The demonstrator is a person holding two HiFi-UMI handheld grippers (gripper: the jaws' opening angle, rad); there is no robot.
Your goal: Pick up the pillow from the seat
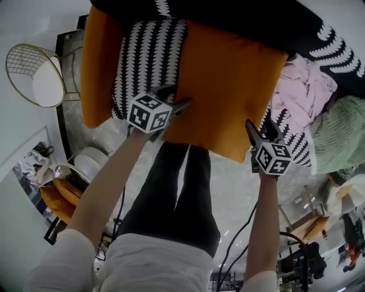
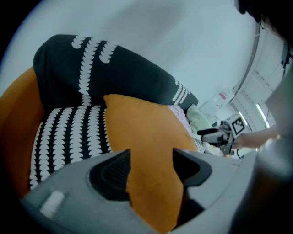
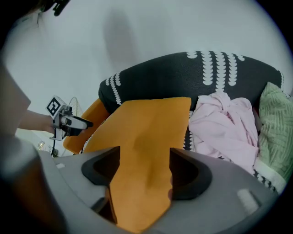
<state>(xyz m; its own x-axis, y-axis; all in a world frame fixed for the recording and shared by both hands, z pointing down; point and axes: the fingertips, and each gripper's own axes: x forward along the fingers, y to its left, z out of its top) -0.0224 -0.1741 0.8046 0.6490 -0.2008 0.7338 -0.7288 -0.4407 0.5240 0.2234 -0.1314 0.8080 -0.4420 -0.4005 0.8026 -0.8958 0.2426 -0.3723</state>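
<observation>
Left gripper [image 1: 175, 97] and right gripper [image 1: 260, 130]: I read both as roughly half open. Each has a near corner of the orange pillow [image 1: 228, 85] between its jaws, and I see no pinch on the fabric. Pillow lies on the black-and-white seat [image 1: 145, 51], far edge up at the black backrest [image 1: 239, 17]. Pink cloth [image 1: 305, 85] and green cushion [image 1: 342, 137] are to its right.

One orange pillow [image 1: 228, 85], one pink cloth [image 1: 305, 85], one green cushion [image 1: 339, 140], one wire chair [image 1: 34, 71] — two tongs [image 1: 175, 97] [image 1: 259, 128].
</observation>
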